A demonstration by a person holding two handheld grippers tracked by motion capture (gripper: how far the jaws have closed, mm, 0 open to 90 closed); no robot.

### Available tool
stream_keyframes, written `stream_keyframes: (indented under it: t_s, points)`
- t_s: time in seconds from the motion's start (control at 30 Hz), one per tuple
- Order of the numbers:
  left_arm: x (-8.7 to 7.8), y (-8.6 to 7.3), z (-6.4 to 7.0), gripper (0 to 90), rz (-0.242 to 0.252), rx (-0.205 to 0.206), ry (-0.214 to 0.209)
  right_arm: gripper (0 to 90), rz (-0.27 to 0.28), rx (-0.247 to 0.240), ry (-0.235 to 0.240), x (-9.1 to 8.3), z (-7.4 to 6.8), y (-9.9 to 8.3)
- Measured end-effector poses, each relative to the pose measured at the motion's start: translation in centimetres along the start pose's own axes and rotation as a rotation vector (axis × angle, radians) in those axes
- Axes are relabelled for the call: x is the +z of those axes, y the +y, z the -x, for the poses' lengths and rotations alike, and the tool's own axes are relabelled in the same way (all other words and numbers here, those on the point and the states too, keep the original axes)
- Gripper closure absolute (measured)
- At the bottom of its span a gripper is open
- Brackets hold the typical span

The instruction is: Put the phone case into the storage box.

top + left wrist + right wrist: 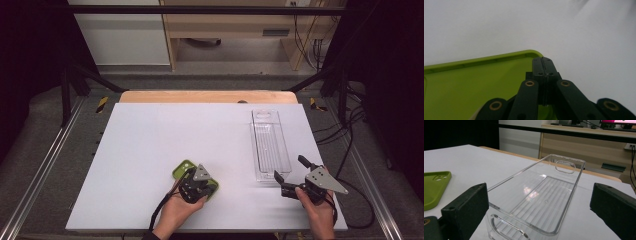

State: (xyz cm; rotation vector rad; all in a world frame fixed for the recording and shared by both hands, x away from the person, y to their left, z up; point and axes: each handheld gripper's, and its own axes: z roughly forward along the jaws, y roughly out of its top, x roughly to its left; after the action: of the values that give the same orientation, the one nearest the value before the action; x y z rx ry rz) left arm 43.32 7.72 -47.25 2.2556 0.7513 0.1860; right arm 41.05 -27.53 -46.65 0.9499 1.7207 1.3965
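High view is showing both hands at the near edge of the white bench: the left claw is sitting over a green phone case, and the right claw is hovering just short of the near end of a clear plastic tray. Left gripper view is revealing what that angle is hiding: the jaws are pressed flat together, their tips lying at the case's rounded corner, though whether they are pinching its rim is hard to tell. Right gripper view is showing the jaws spread wide either side of the tray, a glossy, ribbed-floored trough with slotted handle cut-outs, and the case's matte surface with camera holes.
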Motion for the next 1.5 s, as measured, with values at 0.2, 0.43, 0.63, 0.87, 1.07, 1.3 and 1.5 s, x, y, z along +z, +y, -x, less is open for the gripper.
stream_keyframes:
  t_s: [0.2,0.43,0.63,0.87,1.07,1.3,1.5]
  points:
    - [0.4,0.2,1.3,90.0,0.000,0.027,-0.012,2.5,0.000,-0.006,0.003,0.0,-0.1,0.0]
    - [0.6,0.2,1.6,90.0,0.009,0.027,-0.021,2.5,-0.001,-0.006,0.001,0.0,-0.1,0.0]
    - [-0.2,0.0,1.1,90.0,0.065,0.012,-0.007,2.3,0.003,0.011,-0.001,0.0,-0.1,0.0]
    - [-3.2,-0.8,-1.2,90.0,0.195,-0.034,0.128,2.3,-0.008,0.058,-0.019,-0.4,-0.8,0.7]
    - [-7.1,-2.4,-3.3,84.1,0.339,-0.064,0.245,3.1,-0.029,0.033,-0.031,-0.5,-2.1,2.7]
    - [-10.6,-5.0,-5.4,57.5,0.471,-0.109,0.362,2.4,-0.032,-0.004,-0.002,0.1,-4.0,6.0]
    - [-11.5,-7.0,-6.0,32.0,0.523,-0.124,0.392,2.6,-0.063,-0.048,0.030,1.5,-5.9,8.8]
